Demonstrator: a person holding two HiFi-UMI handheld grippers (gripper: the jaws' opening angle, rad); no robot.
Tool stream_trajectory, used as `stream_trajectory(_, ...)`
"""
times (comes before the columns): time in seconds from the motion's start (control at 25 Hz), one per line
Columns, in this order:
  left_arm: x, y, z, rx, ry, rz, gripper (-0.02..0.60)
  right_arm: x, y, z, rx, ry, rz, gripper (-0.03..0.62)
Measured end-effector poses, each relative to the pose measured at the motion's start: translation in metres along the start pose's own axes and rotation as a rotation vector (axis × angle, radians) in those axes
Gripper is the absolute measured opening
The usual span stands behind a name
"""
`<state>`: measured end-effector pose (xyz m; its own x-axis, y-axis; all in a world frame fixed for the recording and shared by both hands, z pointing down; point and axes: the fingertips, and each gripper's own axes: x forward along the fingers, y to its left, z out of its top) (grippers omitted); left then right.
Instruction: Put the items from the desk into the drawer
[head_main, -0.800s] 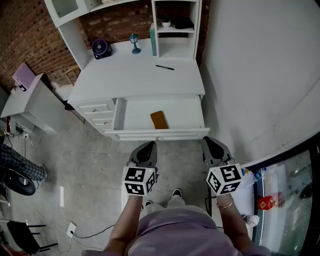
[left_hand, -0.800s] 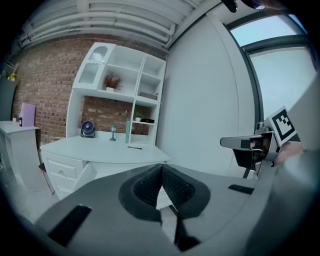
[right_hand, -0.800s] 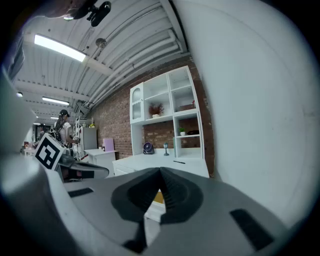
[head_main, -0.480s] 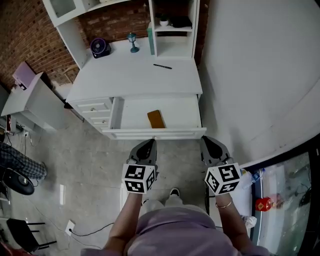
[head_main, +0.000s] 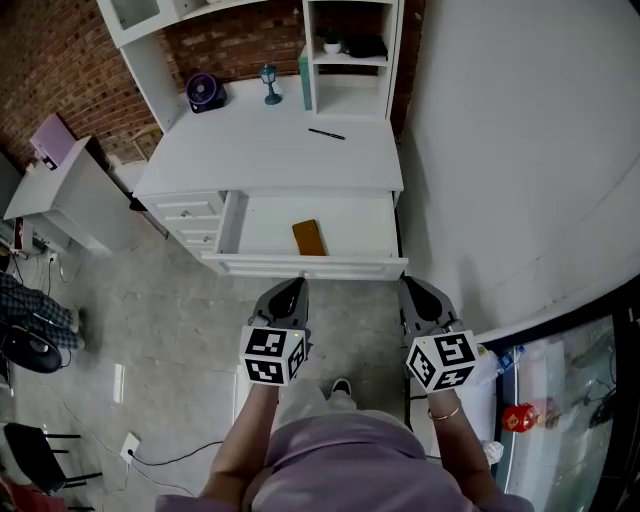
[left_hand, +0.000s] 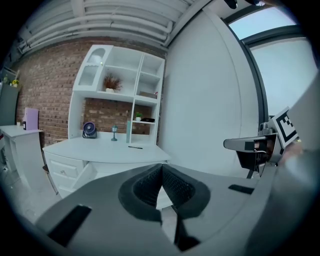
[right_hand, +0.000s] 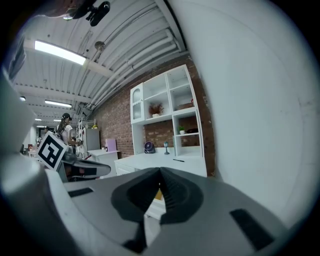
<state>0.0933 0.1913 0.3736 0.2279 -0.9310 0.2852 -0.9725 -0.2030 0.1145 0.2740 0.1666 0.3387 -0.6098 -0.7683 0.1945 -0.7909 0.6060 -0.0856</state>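
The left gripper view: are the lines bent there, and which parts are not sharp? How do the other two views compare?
Left gripper view: strong fisheye with a dark round border; the near left hand-held gripper is soft, the desk sharper. Right gripper view: same bending, and a ceiling lamp glares. Head view: even light, sharp, milder curving.

The white drawer is standing pulled open ahead of the fingers, apart from them. A flat brown thing is lying inside it, nearer the left fingers than the right. Farther beyond, a black pen is lying flat on the white surface. A purple fan and a small blue lamp are standing at the back.
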Motion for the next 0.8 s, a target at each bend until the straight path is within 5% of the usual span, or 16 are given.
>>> stream_trajectory(0.8,0.032,0.035,0.001,-0.02,0.029,0.053,-0.002,0.046,-0.019,0.007,-0.023,0.015,0.015,0.132)
